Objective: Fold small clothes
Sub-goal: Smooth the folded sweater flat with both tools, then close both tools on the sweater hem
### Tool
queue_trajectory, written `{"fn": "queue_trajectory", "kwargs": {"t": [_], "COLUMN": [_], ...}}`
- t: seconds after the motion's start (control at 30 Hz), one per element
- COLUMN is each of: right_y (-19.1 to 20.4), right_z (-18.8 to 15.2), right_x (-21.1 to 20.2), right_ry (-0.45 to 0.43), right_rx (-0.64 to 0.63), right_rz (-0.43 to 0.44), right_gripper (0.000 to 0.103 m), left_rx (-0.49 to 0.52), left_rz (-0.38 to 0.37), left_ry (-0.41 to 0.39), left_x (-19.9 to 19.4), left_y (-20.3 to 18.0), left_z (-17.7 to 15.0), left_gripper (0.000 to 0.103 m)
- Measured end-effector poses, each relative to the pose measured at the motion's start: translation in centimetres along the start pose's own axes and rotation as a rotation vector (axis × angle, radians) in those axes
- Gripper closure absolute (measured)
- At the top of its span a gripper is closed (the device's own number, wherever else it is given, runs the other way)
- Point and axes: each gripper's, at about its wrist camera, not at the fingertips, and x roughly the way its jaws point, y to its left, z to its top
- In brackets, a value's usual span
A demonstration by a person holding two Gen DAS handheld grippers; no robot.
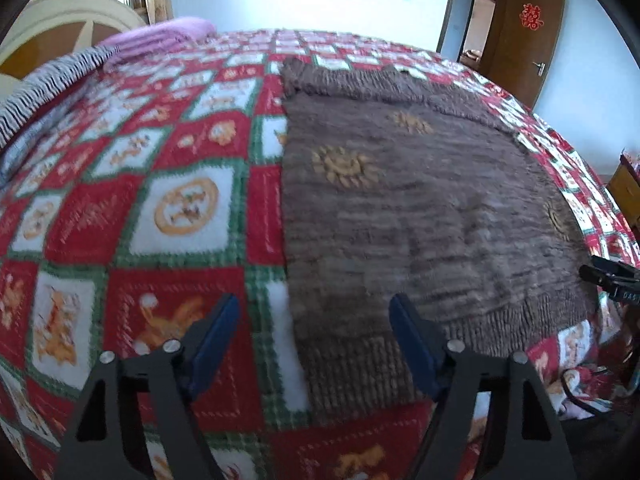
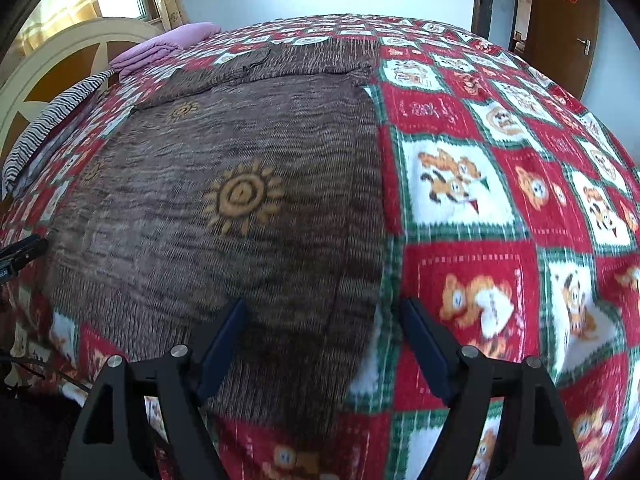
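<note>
A brown knitted sweater [image 1: 420, 200] with yellow sun motifs lies flat on the bed, its ribbed hem nearest me. It also shows in the right wrist view [image 2: 224, 208]. My left gripper [image 1: 314, 308] is open and empty, hovering over the hem's left corner. My right gripper [image 2: 324, 312] is open and empty, hovering over the hem's right corner. The right gripper's tip [image 1: 612, 276] shows at the right edge of the left wrist view. The left gripper's tip [image 2: 20, 252] shows at the left edge of the right wrist view.
The bed carries a red, white and green checked blanket [image 1: 132, 216] with cartoon animals. A folded pink blanket [image 2: 168, 42] and a striped pillow [image 2: 52, 120] lie by the cream headboard [image 2: 60, 52]. A brown door [image 1: 524, 36] stands open at the back right.
</note>
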Motion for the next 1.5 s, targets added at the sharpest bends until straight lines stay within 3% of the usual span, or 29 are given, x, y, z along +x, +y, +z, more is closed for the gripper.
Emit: {"fn": "queue_trajectory", "kwargs": {"t": [0.23,0.3,0.4,0.43,0.47,0.5,0.93,1.07,1.1,1.23,1.37,1.43,1.5], "right_y": [-0.2,-0.2,-0.2,-0.2,-0.2,-0.2,-1.2,-1.3,-1.2,-1.0,-0.9,-1.2,-1.3], "right_z": [-0.9,-1.0,-1.1,-1.1,-1.2,-1.2,-1.5,-2.0,-2.1,-2.1,-2.3,-2.3,-2.4], "right_x": [-0.3,-0.3,-0.2,-0.2,-0.2,-0.2,-0.9,-1.2,-1.2,-1.4,-1.6,-1.8,-1.8], "right_ry": [-0.021,-0.026,-0.035,-0.037,-0.04,-0.041,-0.004,-0.005,-0.005,0.0,0.009,0.016,0.024], "right_rx": [0.019,0.024,0.026,0.026,0.025,0.022,0.065,0.074,0.071,0.079,0.075,0.092,0.096], "right_rz": [0.012,0.012,0.013,0.014,0.014,0.013,0.091,0.113,0.108,0.139,0.143,0.16,0.172], "right_gripper": [0.023,0.022,0.022,0.021,0.021,0.021,0.021,0.021,0.023,0.043,0.054,0.066,0.067], "left_rx": [-0.022,-0.032,-0.026,-0.017,-0.011,-0.01,-0.046,-0.075,-0.088,-0.053,-0.067,-0.069,-0.074], "left_rz": [-0.014,-0.016,-0.011,-0.018,-0.043,-0.057,-0.041,-0.044,-0.054,-0.038,-0.044,-0.054,-0.073], "left_ry": [0.023,0.027,0.019,0.019,0.02,0.023,0.022,0.016,0.017,0.014,0.012,0.014,0.022], "left_x": [0.1,-0.1,-0.6,-0.6,-0.9,-1.0,-1.0,-1.0,-0.8,-0.7,-0.9,-0.9,-0.8], "left_y": [-0.2,0.0,0.1,0.0,-0.1,-0.2,0.6,1.0,1.1,0.7,1.1,1.2,1.2], "left_z": [-0.9,-1.3,-1.8,-1.8,-1.8,-1.7,-1.6,-1.6,-1.7,-1.8,-1.7,-1.6,-1.6], "left_gripper": [0.03,0.035,0.067,0.073,0.088,0.092,0.086,0.043,0.04,0.044,0.062,0.071,0.077]}}
